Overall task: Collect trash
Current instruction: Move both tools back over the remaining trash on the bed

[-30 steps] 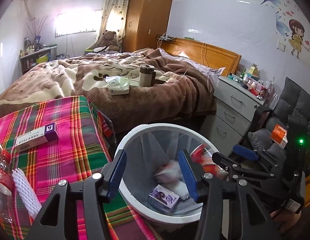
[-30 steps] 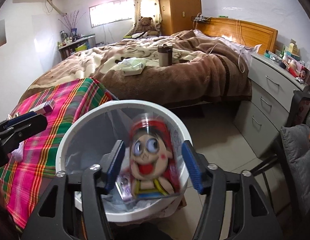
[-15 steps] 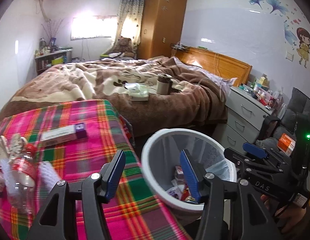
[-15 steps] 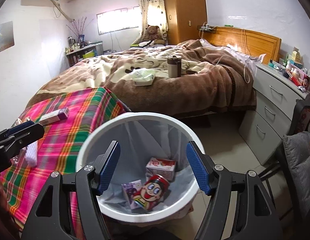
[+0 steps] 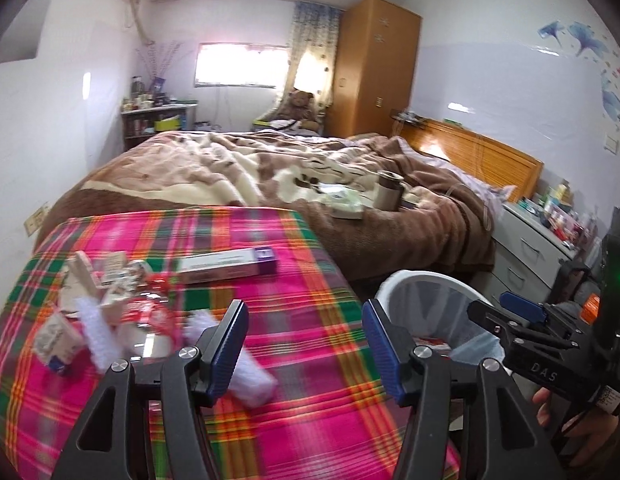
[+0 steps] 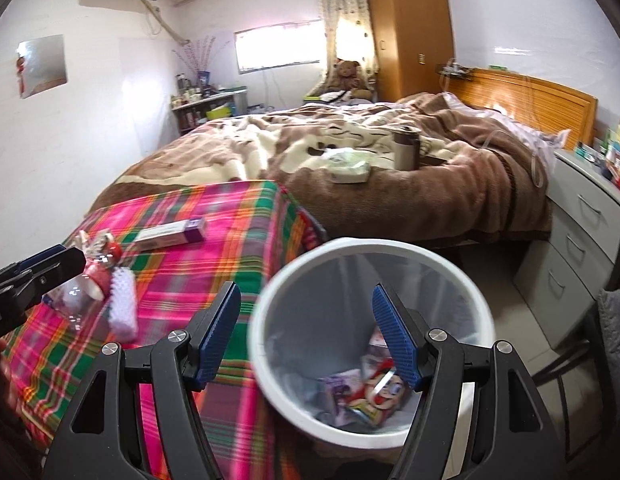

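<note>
Left wrist view: both grippers, left gripper (image 5: 303, 344) & right gripper (image 6: 305, 332), released w/ nothing held; trash pile (image 5: 109, 312) on bench (image 5: 310, 360) near bin (image 6: 370, 320), so a loose grab could knock the bottle off.

White round bin (image 6: 476, 300), lined, beside the plaid table (image 6: 237, 248); cartoon-face can (image 6: 384, 394) and purple box (image 6: 342, 390) lie inside.

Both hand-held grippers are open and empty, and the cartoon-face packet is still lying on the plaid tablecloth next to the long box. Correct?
Not quite. The cartoon-face packet lies inside the white bin, as the right wrist view shows. The left hand-held gripper and right hand-held gripper are open and empty.
</note>
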Motion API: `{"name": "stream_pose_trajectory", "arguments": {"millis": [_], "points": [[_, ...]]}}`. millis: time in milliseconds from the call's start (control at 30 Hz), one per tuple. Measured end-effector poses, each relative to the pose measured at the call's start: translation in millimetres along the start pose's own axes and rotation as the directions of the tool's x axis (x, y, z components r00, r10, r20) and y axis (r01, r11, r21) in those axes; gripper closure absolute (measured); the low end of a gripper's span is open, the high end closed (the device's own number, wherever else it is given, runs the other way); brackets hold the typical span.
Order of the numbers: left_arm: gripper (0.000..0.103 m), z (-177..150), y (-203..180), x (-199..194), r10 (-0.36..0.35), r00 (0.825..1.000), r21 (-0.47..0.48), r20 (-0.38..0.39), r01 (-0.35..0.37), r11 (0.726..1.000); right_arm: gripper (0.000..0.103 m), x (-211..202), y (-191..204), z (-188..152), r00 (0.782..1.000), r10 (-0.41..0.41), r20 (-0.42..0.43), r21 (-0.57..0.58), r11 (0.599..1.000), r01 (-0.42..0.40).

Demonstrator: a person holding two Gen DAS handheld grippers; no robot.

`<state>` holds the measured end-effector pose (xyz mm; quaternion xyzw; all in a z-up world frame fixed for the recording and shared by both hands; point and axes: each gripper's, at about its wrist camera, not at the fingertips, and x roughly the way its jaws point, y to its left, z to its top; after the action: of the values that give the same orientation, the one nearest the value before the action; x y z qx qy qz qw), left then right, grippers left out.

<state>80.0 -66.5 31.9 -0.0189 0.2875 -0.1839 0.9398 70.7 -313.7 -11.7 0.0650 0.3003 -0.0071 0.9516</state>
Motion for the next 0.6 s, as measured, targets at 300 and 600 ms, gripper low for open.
{"name": "stream_pose_trajectory", "arguments": {"millis": [300, 600], "points": [[0.039, -9.2, 76.5, -23.2, 0.123, 0.992, -0.076, 0.022, -0.121, 0.99, 0.032, 12.0, 47.9, 3.4, 0.994, 0.103, -0.021, -0.025, 0.994, -0.103], [0.039, -22.1, 150.8, -34.2, 0.221, 0.975, -0.155, 0.006, -0.218, 0.964, 0.031, 33.1, 93.1, 3.5, 0.984, 0.166, -0.067, -0.06, 0.984, -0.17]]}}
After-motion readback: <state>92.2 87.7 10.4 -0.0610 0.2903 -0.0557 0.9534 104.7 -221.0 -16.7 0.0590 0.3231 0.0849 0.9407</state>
